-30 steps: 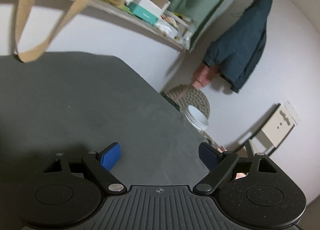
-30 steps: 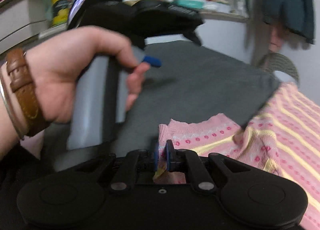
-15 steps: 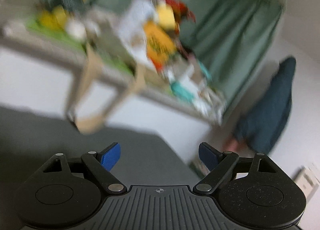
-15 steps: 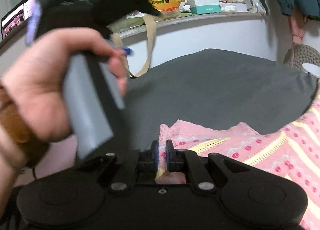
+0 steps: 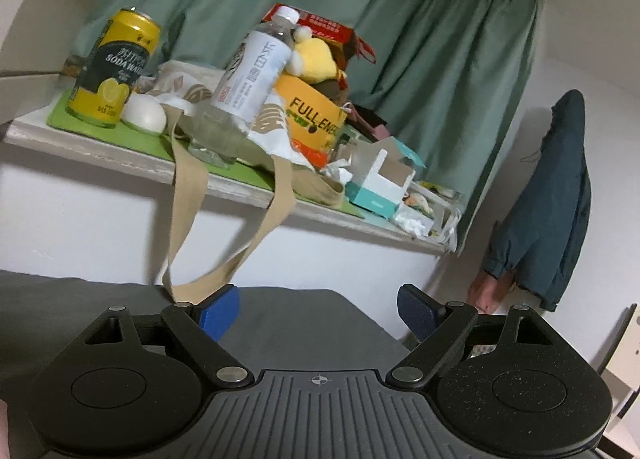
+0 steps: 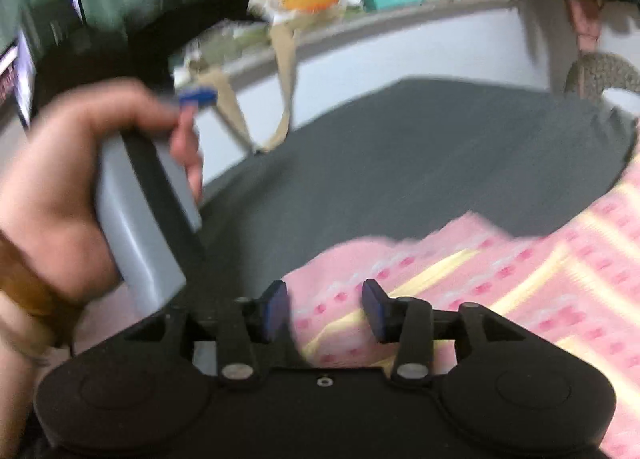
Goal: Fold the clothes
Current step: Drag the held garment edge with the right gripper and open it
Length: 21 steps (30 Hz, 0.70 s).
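A pink knitted garment (image 6: pixel 500 283) with yellow stripes and red dots lies on the dark grey surface (image 6: pixel 420 163) at the lower right of the right wrist view. My right gripper (image 6: pixel 325 309) is open just above its near edge, with cloth showing between the blue pads but not pinched. A hand (image 6: pixel 60 187) holds the left gripper's grey handle at the left of that view. In the left wrist view my left gripper (image 5: pixel 318 313) is open and empty, tilted up above the grey surface (image 5: pixel 312 323). No garment shows there.
A cluttered shelf (image 5: pixel 224 179) runs along the wall behind the surface, with a yellow can (image 5: pixel 114 67), a water bottle (image 5: pixel 250 75), boxes and a tote bag whose beige straps (image 5: pixel 224 243) hang down. A dark jacket (image 5: pixel 556 215) hangs at right.
My right gripper has opened and let go of the pink garment's edge it was pinching. The left gripper tilted up from the grey surface toward the shelf, staying open.
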Tool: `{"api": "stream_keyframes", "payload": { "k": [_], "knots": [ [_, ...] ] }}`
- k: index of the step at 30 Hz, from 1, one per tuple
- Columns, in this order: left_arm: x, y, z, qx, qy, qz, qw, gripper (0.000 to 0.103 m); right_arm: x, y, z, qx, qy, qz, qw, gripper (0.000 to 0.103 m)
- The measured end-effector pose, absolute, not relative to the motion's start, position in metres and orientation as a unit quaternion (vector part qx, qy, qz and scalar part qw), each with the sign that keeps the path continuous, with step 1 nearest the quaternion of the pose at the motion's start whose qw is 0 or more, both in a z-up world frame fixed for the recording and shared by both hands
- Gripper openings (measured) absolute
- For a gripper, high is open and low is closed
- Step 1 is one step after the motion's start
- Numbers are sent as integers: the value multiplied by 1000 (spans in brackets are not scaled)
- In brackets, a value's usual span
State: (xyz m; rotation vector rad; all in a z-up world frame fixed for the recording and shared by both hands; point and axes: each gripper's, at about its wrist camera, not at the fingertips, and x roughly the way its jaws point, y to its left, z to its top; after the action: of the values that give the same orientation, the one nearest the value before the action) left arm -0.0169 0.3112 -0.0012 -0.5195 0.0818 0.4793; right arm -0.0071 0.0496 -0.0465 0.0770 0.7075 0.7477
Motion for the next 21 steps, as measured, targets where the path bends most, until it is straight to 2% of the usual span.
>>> {"api": "stream_keyframes", "payload": {
  "k": [3, 6, 9, 10, 11, 13, 17, 21],
  "knots": [
    [-18, 310, -5, -269, 43, 238, 932, 86, 20, 27, -30, 24, 324, 313, 892, 42],
    [-13, 304, -7, -260, 53, 224, 938, 86, 63, 28, -31, -9, 364, 307, 879, 41],
    [-10, 300, -8, -247, 60, 219, 942, 86, 93, 42, -44, -45, 413, 342, 843, 35],
    [-9, 299, -8, -242, 62, 217, 944, 86, 103, 46, -48, -57, 430, 352, 829, 31],
    [-9, 299, -9, -241, 64, 218, 944, 86, 109, 53, -53, -78, 442, 359, 818, 19],
    [-6, 298, -12, -238, 70, 219, 944, 86, 112, 67, -57, -119, 445, 371, 806, 4],
    [1, 295, -18, -234, 82, 216, 944, 86, 119, 80, -54, -127, 405, 371, 826, 4],
    [7, 290, -21, -224, 91, 208, 948, 86, 135, 89, -56, -97, 408, 364, 832, 3]
  ]
}}
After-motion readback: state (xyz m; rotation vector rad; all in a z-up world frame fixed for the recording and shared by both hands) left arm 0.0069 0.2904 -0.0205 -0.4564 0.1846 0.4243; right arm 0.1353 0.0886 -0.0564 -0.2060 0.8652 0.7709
